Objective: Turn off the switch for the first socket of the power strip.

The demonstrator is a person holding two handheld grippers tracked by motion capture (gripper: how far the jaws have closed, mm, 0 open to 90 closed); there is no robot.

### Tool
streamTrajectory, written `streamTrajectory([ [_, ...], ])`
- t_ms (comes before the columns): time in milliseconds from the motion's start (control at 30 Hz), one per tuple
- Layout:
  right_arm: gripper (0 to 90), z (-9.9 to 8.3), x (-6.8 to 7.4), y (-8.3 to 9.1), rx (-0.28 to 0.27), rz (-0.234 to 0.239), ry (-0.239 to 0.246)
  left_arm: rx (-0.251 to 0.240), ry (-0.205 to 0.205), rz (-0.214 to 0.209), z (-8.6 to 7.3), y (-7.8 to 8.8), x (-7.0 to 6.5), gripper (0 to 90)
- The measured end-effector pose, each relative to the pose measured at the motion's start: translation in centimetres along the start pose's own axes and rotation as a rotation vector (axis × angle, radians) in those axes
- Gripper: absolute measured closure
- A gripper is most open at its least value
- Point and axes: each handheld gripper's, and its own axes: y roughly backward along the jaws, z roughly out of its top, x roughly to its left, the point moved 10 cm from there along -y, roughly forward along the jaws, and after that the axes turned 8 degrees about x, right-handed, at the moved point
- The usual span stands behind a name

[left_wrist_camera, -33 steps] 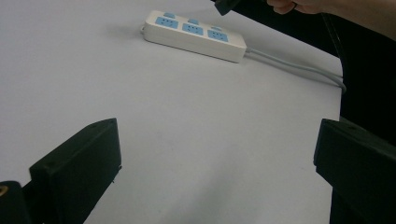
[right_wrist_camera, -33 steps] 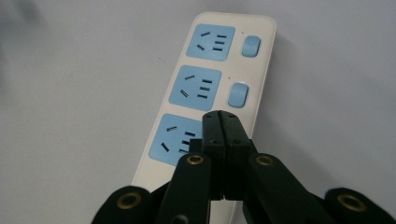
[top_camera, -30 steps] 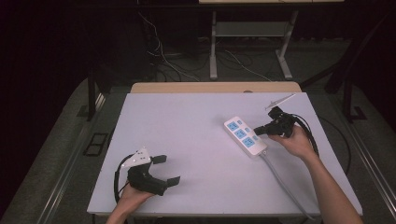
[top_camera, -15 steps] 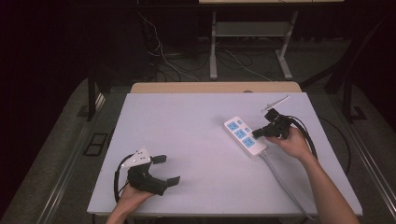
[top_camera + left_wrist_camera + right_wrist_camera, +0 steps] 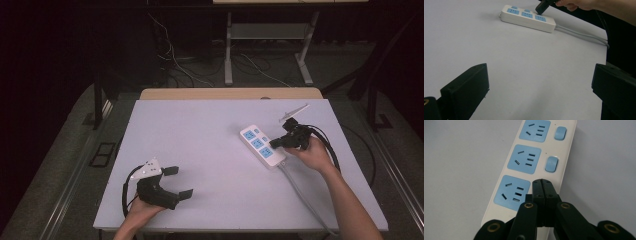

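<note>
A white power strip (image 5: pixel 261 146) with three blue sockets and blue switches lies on the right half of the table. My right gripper (image 5: pixel 274 144) is shut with nothing between its jaws. In the right gripper view its joined tips (image 5: pixel 542 182) sit over the strip (image 5: pixel 524 157) right of the nearest socket, in line with the two blue switches (image 5: pixel 551 164) beyond, and hide what lies beneath. Touching or just above, I cannot tell. My left gripper (image 5: pixel 178 182) rests open near the front left, and its view shows the strip (image 5: pixel 527 18) far off.
The strip's grey cable (image 5: pixel 300 190) runs from its near end toward the table's front right edge. The white table (image 5: pixel 210 130) has a wooden ledge (image 5: pixel 230 93) along its back. Dark floor, loose cables and a desk frame lie beyond.
My right gripper has edged slightly left and nearer, onto the near end of the power strip. The left gripper has stayed where it was.
</note>
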Motion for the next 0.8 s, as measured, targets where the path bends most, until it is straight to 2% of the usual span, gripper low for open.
streamTrajectory([
  [333,90.0,-0.15,-0.01,0.00,-0.024,0.009,-0.003,0.005,0.001,0.000,-0.07,-0.10,-0.04,0.0],
  [800,90.0,-0.16,0.20,-0.16,-0.014,0.001,0.004,0.002,-0.005,0.001,-0.02,-0.02,-0.21,0.0],
])
